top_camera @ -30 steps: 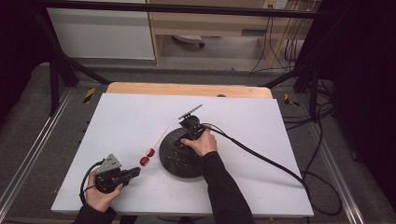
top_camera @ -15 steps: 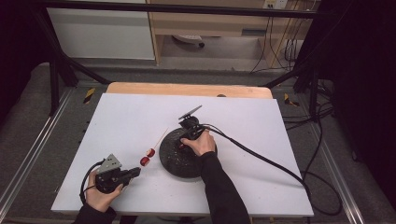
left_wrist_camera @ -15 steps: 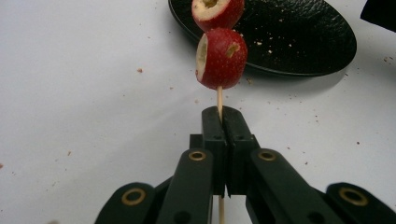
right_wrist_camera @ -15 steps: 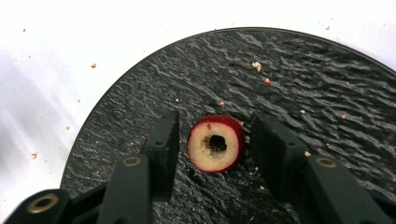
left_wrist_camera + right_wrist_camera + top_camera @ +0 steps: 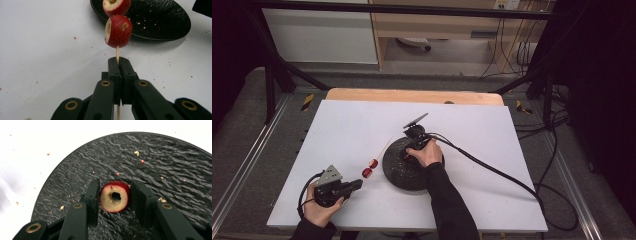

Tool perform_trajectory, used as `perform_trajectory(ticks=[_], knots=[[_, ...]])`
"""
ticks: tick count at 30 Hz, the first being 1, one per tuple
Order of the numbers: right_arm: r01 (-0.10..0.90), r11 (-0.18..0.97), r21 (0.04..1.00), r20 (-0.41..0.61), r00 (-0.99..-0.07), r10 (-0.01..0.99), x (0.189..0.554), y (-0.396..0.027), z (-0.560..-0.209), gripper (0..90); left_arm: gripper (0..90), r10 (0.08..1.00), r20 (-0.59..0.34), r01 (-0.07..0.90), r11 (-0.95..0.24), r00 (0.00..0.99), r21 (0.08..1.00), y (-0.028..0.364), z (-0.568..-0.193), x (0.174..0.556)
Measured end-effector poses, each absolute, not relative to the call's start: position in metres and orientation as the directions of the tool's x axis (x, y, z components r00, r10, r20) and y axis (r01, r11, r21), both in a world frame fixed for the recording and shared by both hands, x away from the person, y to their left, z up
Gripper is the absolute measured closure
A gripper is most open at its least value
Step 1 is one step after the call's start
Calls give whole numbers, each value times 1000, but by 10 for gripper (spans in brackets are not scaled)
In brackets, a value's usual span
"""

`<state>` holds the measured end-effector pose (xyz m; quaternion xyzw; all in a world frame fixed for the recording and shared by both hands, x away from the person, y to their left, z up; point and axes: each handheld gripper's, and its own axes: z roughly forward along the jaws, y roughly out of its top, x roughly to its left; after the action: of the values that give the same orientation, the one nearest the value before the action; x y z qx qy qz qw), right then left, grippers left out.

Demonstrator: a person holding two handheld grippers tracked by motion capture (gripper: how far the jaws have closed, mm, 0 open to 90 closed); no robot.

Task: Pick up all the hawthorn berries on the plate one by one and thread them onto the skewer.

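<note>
Hawthorn piece [image 5: 115, 197] sits cored-side-up on the black plate [image 5: 175, 157] mid-table, right gripper [image 5: 115, 195] jaws just closing onto its flanks. Left gripper [image 5: 119, 75] is clamped shut on the skewer [image 5: 117, 52] near the table's front-left corner — two fruits [image 5: 118, 31] already threaded. Skewer's long axis points at the plate, so right hand [image 5: 427, 152] carries the fruit to the tip.

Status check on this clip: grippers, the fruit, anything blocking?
Left gripper shut on skewer, two fruits threaded. Right gripper just closing around cored fruit on black plate. Nothing in the way.
</note>
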<state>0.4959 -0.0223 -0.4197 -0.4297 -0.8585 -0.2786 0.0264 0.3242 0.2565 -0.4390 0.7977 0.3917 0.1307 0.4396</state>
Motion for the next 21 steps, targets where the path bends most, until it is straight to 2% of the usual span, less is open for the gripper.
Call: perform_trajectory(ticks=[21], knots=[[729,451,515,305,-648,698,477,-33,-393,617,889,736,-128,502,-312,664,806,253,-438,322]])
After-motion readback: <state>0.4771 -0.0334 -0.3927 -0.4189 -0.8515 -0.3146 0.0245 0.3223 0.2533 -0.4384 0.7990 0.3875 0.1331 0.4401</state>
